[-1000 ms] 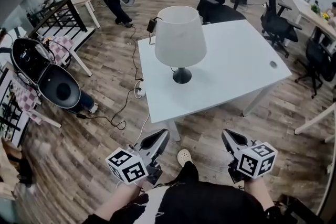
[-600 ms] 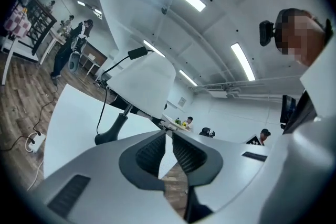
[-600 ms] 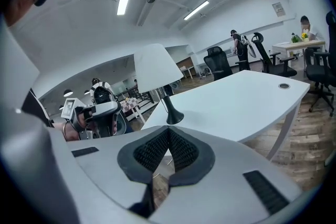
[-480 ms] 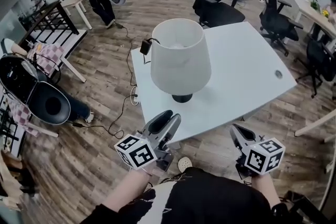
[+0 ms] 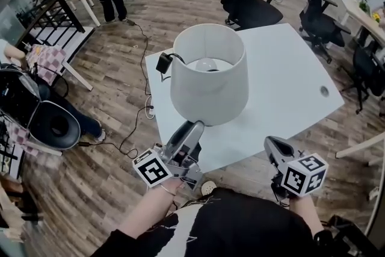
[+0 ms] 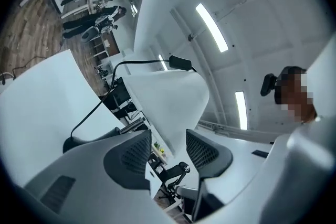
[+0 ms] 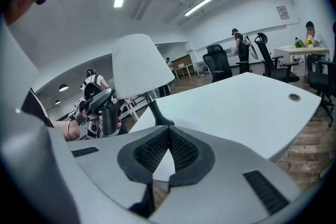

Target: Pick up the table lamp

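Both grippers sit nearer the table than a second back. Left gripper [image 5: 194, 127]: jaws just been opening, now spread wide, nothing between them, tips just under the lampshade rim. Right gripper [image 5: 271, 143]: clenched, empty, by the near table [image 5: 289, 87] edge. Lamp [image 5: 207, 78] upright on the table, cord [image 5: 174, 56] trailing off its left side. Risks: a pinch on the shade tilts the lamp; the cord snags on lifting.

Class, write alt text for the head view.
A white-shaded table lamp stands on a white table. The left gripper, jaws just opened with nothing between them, points at it; the shut right gripper hovers short of the table.
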Available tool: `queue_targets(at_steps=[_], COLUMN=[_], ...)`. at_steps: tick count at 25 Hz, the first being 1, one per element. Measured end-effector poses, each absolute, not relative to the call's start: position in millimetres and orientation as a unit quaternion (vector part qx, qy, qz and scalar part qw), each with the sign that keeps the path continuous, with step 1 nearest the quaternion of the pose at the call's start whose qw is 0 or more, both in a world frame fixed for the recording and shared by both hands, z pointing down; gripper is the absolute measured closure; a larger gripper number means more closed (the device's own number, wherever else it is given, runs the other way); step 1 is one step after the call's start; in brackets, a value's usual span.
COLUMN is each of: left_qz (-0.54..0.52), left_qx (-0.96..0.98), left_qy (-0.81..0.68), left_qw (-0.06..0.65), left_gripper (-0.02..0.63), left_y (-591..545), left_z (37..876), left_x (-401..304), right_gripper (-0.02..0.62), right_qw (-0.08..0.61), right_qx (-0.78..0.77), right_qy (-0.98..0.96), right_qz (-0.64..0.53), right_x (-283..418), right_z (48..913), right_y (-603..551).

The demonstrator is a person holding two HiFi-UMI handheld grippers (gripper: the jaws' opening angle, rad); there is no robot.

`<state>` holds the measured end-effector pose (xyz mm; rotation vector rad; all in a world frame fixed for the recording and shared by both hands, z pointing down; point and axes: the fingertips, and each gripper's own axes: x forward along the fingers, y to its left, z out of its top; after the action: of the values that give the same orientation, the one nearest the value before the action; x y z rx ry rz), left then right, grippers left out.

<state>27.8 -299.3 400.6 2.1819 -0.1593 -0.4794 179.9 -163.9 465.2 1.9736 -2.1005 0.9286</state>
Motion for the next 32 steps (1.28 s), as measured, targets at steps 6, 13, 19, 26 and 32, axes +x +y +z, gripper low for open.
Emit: queue_targets(at_steps=[6, 13, 19, 26, 32], left_qz=[-0.209, -0.232, -0.242, -0.228, -0.250], left_qx=[0.872, 0.863, 0.855, 0.865, 0.841], left_qy=[-0.039, -0.035, -0.031, -0.045, -0.061], left_qw=[0.441, 0.448, 0.457, 0.446, 0.476], left_gripper=[0.469, 0.503, 0.523, 0.535, 0.549], left_y=[-303.1, -319.8, -337.8, -365.8, -394.7], left_z=[398.9, 390.8, 374.5, 360.3, 353.9], left_x=[35.6, 42.3, 64.9, 90.1, 104.6], right_gripper=[0.581, 0.581, 0.581, 0.581, 0.581], right_qw=[0.049, 0.045, 0.053, 0.062, 0.075], right_qx=[0.647, 0.654, 0.635, 0.600, 0.555], right_qy=[-0.700, -0.692, -0.710, -0.745, -0.778], right_qz=[0.299, 0.303, 0.300, 0.287, 0.285], right_x=[185.5, 192.6, 190.1, 192.3, 191.7], right_z=[466.4, 470.8, 465.7, 453.5, 456.2], right_y=[-179.9, -186.2, -210.1, -264.3, -303.7])
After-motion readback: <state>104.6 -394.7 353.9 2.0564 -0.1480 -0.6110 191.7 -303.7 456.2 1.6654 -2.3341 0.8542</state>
